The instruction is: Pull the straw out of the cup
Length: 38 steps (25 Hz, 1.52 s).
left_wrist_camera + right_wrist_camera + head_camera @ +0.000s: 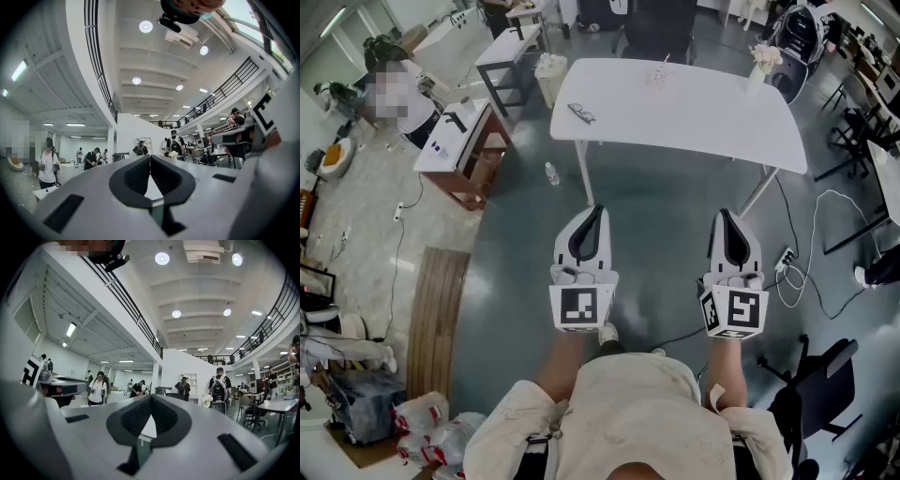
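- Dark grey-green floor (656, 211) fills the middle of the head view.
- White table (694, 117) stands at upper centre, well apart from both grippers.
- Person wearing the camera, in a light shirt (623, 412), at bottom centre, with both forearms stretched forward.
- Wooden slatted panel (436, 309) lies on the floor at left.
- Black chair (825, 384) at lower right.
- Left gripper (597, 211), left of centre, points toward the table. In its own view the left gripper (149, 157) has its dark pads meeting at the tips, with nothing between them.
- Right gripper (724, 215), right of centre, runs parallel to the left. In the right gripper view its jaws (150, 397) are likewise pressed together and empty.
- Pale flowers (764, 58) at the table's far right corner.
- Small dark object (581, 113) near the table's left edge.
- Cup (658, 77) at the table's far edge, upper centre of frame, too small for detail.
- Straw (665, 62) stands in the cup, tilted slightly right. Neither gripper touches it.
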Available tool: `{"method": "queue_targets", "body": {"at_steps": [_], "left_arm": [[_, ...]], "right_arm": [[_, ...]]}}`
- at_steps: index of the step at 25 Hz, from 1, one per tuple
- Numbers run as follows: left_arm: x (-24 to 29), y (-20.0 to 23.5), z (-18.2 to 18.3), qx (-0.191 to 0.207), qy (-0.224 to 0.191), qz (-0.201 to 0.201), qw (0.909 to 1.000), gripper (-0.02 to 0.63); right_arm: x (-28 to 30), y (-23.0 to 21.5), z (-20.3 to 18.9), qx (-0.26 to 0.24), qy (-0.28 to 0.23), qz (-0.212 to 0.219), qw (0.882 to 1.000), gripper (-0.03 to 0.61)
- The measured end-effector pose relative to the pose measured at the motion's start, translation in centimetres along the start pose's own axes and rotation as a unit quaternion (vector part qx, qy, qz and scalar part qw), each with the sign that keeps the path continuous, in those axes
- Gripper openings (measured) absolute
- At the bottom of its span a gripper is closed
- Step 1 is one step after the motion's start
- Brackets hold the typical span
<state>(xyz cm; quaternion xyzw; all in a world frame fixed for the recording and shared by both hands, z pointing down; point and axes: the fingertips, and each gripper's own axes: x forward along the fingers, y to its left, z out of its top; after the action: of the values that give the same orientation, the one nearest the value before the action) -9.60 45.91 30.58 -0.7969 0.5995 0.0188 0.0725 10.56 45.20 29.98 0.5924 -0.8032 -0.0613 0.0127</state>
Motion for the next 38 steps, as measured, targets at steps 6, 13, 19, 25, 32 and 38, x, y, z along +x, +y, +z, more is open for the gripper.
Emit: {"method": "queue_targets", "body": {"at_steps": [6,13,19,25,32,38], "left_arm": [[0.4,4.3,0.1,-0.002,-0.010,0.001,0.9999,0.006],[0.6,7.9,-0.6,0.001,-0.011,-0.013,0.9999,0.006],[1.6,9.5,-1.5,-0.005,0.001,-0.008,0.9999,0.006],[4.2,9.8,-2.1,0.006,0.008,-0.008,0.9999,0.006],[10.4,9.0,-3.3,0.013,0.013,-0.004,0.9998,0.006],[17.9,7.6,-4.5,0.020,0.029,0.006,0.9994,0.006]], "right_arm": [[2.9,3.4,0.4,0.001,0.000,-0.001,1.000,0.002],[4.4,4.8,0.8,0.027,-0.015,-0.044,0.999,0.002],[5.6,4.4,0.5,0.026,-0.014,-0.053,0.998,0.003],[8.4,3.2,-0.9,0.038,-0.015,-0.052,0.998,0.003],[13.6,-0.6,-3.0,0.052,-0.011,-0.044,0.998,0.003],[19.0,-6.1,-4.9,0.066,-0.008,-0.050,0.997,0.003]]}}
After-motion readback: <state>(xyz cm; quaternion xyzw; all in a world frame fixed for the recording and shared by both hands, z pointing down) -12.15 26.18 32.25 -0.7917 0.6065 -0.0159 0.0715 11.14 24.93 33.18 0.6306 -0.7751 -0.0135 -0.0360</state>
